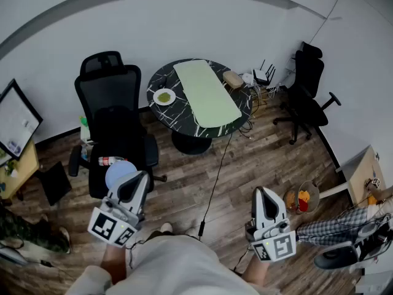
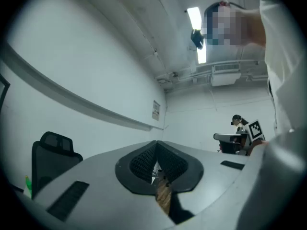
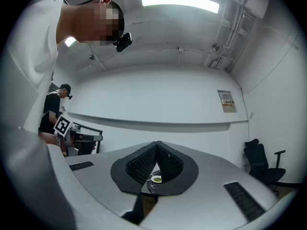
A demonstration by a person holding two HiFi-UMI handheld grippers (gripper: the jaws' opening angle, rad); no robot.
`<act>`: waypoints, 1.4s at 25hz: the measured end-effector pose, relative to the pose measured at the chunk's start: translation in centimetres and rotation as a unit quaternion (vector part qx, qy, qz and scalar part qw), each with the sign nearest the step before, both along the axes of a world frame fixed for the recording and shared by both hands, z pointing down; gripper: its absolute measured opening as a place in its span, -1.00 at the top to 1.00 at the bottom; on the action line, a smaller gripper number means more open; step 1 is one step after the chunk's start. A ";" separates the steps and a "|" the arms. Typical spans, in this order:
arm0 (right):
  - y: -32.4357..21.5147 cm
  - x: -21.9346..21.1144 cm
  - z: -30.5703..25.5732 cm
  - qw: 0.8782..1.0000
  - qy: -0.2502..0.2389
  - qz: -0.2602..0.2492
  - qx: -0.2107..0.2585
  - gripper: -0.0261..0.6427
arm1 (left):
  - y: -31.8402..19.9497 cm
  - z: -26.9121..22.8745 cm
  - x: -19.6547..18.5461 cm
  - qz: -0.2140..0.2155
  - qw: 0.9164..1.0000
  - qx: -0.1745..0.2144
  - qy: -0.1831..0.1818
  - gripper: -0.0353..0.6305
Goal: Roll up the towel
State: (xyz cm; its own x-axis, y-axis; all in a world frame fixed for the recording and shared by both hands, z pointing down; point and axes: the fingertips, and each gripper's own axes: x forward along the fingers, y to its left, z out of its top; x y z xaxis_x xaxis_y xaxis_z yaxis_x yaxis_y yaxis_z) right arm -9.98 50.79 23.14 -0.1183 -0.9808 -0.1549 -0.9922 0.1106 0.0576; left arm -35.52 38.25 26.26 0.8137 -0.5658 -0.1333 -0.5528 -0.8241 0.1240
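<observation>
The towel (image 1: 207, 94) is pale green and long, with round corners. It lies flat and all spread out on the round black tabletop (image 1: 159, 81), which has thin white lines on it like stone. The towel goes from the far edge of the tabletop to the near edge and is not rolled at all. Just beside its left side sits a small white plate (image 1: 164, 96) with something green on it. I see the whole towel only in the head view. That view also shows the wood floor (image 1: 245, 165), a big black chair (image 1: 113, 112) left of the tabletop, and another black chair (image 1: 310, 94) by the right wall. My left tongs (image 1: 139, 178) and right tongs (image 1: 262, 193) are down low in that view, close to my body and well apart from the tabletop. The left gripper view shows the two dark pads pressed together with nothing between them, so the left tongs are clenched on nothing. Past them I see the white wall and a bright ceiling light (image 2: 197, 35). The right gripper view shows those pads pressed together too, with nothing between them. Under the tips of the right tongs, a little gap lets me see the plate, very small and far away.
</observation>
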 end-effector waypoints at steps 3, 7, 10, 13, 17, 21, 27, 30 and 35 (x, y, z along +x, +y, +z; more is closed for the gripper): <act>0.0 -0.2 0.4 1.000 0.009 0.001 -0.008 0.94 | 0.0 0.3 -0.1 -0.003 1.000 0.000 -0.010 0.88; -0.3 -0.4 0.6 1.000 0.008 -0.001 -0.011 0.94 | -0.4 0.6 -0.5 -0.015 1.000 -0.003 -0.017 0.88; -0.3 -0.3 0.7 1.000 0.009 -0.003 -0.013 0.94 | -0.6 0.7 -0.5 -0.023 0.999 -0.004 -0.022 0.88; -0.3 -0.1 0.8 1.000 0.007 -0.002 -0.014 0.94 | -0.6 0.9 -0.2 -0.022 0.999 -0.005 -0.028 0.88; -0.4 -0.2 1.0 1.000 0.008 -0.008 -0.018 0.94 | -0.4 1.2 0.3 -0.016 0.999 -0.004 -0.032 0.88; -0.5 0.2 1.4 1.000 0.010 0.003 -0.015 0.94 | -0.2 1.4 0.8 -0.012 0.999 0.002 -0.041 0.88; -0.7 1.1 1.3 1.000 0.004 0.014 -0.014 0.94 | -0.5 1.5 1.3 -0.008 0.999 0.001 -0.045 0.88; -0.9 1.5 1.2 1.000 0.002 0.019 -0.012 0.94 | -0.7 1.3 1.8 -0.005 0.999 0.003 -0.045 0.88; -1.0 2.9 1.2 1.000 -0.008 0.027 -0.007 0.43 | -0.9 0.7 2.9 -0.006 0.999 0.014 -0.037 0.20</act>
